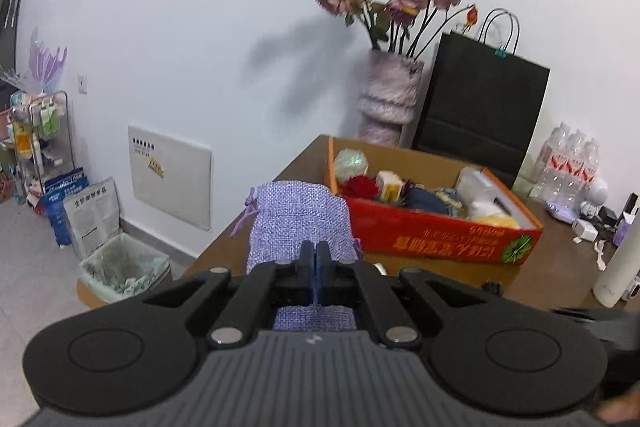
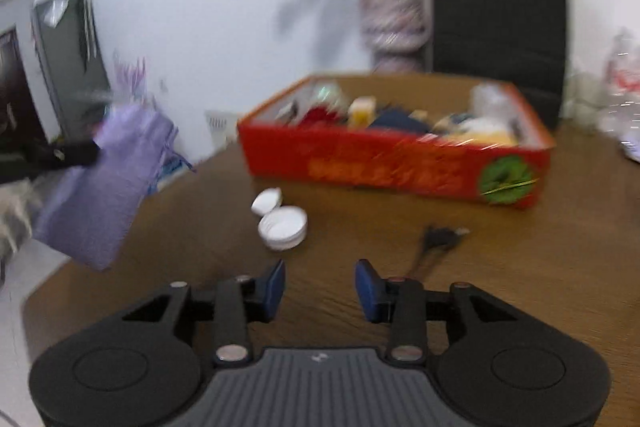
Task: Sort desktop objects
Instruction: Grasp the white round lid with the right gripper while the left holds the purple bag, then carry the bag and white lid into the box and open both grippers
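Fingers of our left gripper [image 1: 316, 251] press together on a purple woven pouch [image 1: 298, 223], pinching its cloth so that it hangs clear of the wooden table [image 1: 560, 263]; the pouch's drawstring end sits ahead of the fingertips and to their left. In the right wrist view the same pouch [image 2: 100, 183] shows far to the left of our right gripper [image 2: 320, 287], off the table's edge, with the left gripper's dark finger [image 2: 72, 153] clamped across it. Our right gripper's blue-padded fingers [image 2: 272, 289] are spread wide and hold nothing, hovering over the tabletop. Just ahead of them and slightly left lie a white jar lid [image 2: 283, 227] and a smaller white cap [image 2: 266, 201], touching or nearly so. Ahead and to the right lies a small dark thing [image 2: 438, 241] too blurred for us to name. Farther ahead stands a red box [image 2: 396, 163] filled with mixed items. Beyond the box we see a vase of dried roses [image 1: 390, 95] and a black paper bag [image 1: 482, 107] against the wall.
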Demonstrator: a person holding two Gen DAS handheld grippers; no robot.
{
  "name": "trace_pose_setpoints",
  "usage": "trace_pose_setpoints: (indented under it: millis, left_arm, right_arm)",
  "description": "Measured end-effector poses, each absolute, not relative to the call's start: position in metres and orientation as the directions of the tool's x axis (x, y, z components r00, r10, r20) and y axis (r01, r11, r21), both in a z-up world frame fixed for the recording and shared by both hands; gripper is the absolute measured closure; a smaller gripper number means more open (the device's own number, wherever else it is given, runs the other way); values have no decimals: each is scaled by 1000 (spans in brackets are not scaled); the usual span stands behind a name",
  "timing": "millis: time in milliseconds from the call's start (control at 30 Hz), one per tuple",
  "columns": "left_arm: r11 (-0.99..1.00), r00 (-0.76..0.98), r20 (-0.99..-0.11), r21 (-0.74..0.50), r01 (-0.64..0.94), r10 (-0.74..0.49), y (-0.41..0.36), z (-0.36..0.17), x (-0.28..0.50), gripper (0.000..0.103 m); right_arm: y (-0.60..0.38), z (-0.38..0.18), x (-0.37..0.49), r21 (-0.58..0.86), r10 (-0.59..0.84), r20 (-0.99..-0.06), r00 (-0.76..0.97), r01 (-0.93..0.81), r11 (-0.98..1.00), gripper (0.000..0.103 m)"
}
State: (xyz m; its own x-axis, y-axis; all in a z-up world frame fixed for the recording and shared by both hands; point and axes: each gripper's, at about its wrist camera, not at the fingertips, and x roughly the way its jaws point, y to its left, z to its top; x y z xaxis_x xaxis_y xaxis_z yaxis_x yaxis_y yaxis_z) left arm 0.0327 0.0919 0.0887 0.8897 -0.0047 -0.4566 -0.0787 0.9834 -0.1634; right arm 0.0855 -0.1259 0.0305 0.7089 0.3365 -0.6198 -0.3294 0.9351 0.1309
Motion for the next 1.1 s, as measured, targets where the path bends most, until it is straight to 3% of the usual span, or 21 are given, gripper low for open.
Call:
trace_pose_setpoints:
  millis: [133,200,267,300,433,667,767,933,967,1033,1100]
  left_arm:
    - [984,881,-473,-164,-76,-11,99,83,37,101]
    - [983,880,-475,-166,-72,-15,100,83,41,101]
    - [984,881,-472,-167,-64,-23,99,83,45,101]
    - [984,883,-468,-167,-58,-28,98,84,48,101]
    - [983,894,-440,-182,6,-87,91,97,70,101]
    - [984,924,-357,-158,83,-136,47,138,173,101]
    - [989,903,-411,-129,77,-124,29,128,235,101]
    - [997,782,-621,17,79,-51,6,70,306,100]
    - [997,771,-634,13,82,-55,7,62,308,98]
    - [997,756,-650,-15,79,-70,13,52,310,73]
    - [995,749,-656,-49,85,-96,22,52,309,64]
  right_arm:
    - [-84,8,123,108,319,-665,675,-335,936,65]
    - [-70,4,137,102,318,-668,672,-340,935,53]
    - [-59,2,148,91,317,-663,678,-347,934,55]
    - [-56,0,150,79,305,-665,681,-343,936,64]
    - [-64,9,147,62,261,-655,709,-294,954,64]
    - [-132,86,157,36,174,-522,835,-182,983,64]
    - [-159,113,196,28,131,-510,850,-136,990,64]
    - [-185,116,291,110,170,-591,788,-131,985,64]
    - [-183,113,307,96,162,-614,772,-130,987,64]
    - [-176,99,338,59,126,-642,757,-116,992,64]
    - [-172,81,369,40,104,-683,723,-105,994,64]
